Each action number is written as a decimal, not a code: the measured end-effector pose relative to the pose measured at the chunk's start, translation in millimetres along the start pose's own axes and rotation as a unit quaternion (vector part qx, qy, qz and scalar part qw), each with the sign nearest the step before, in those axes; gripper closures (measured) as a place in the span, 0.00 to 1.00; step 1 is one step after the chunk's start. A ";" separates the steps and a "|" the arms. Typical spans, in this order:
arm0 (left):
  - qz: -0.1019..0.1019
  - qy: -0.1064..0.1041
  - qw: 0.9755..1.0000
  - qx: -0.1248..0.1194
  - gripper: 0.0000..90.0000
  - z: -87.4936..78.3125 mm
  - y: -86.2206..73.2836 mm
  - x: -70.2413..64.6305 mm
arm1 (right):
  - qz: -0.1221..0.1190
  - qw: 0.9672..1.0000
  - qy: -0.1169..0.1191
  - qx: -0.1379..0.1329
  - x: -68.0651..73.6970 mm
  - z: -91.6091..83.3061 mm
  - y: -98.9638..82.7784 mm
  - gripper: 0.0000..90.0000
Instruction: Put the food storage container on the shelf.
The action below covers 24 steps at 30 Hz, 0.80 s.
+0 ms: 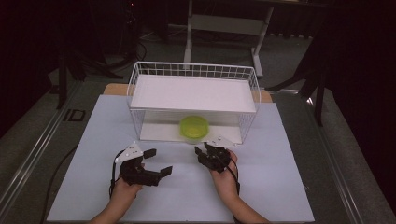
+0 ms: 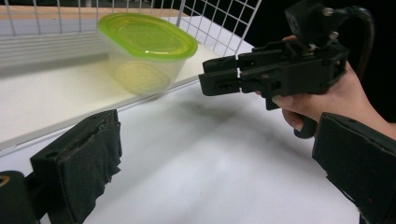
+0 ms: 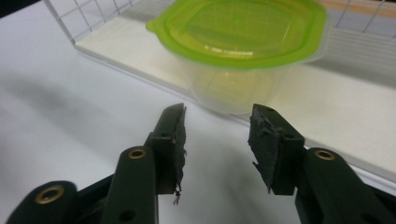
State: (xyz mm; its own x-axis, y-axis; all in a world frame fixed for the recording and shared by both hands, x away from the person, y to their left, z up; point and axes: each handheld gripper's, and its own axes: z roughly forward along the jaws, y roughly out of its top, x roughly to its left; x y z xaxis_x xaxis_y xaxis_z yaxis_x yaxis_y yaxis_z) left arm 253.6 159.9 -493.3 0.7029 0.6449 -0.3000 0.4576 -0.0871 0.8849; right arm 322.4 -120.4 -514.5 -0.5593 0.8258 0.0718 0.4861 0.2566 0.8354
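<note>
Right claw (image 3: 217, 140) spread, holding nothing — jaws just short of tub (image 3: 243, 51), not touching. Left claw (image 1: 156, 163) spread wide, empty, above bare tabletop (image 1: 275, 186). Tub sits on rack (image 1: 194, 100) lower shelf, at front edge — open tabletop before it.

The container (image 3: 233, 88) is clear with a lime-green lid (image 3: 240, 28). The wire rack (image 1: 194, 70) and its shelves are white. Both grippers (image 1: 156, 162) (image 1: 205, 150) are black.
</note>
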 end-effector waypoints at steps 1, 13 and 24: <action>-0.002 0.002 1.000 0.001 0.03 -2.6 -1.6 -0.2 | 0.001 1.000 -0.001 0.002 -0.4 0.9 -0.5 0.64; 0.024 0.046 0.999 -0.003 0.03 -17.9 -18.7 0.9 | 0.006 1.000 -0.006 0.027 -1.3 11.8 3.6 1.00; 0.020 0.035 0.999 0.004 0.03 -14.0 -21.6 5.6 | 0.023 0.999 -0.018 0.024 -5.2 31.0 12.4 1.00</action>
State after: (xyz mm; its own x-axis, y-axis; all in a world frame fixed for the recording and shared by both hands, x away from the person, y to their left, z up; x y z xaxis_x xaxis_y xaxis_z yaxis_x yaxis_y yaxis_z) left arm 240.1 176.0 -509.1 0.6807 0.6929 -0.2378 0.4341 -0.1200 0.8928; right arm 352.2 -105.9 -521.5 -0.5118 0.8544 0.0896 0.5435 0.2412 0.8040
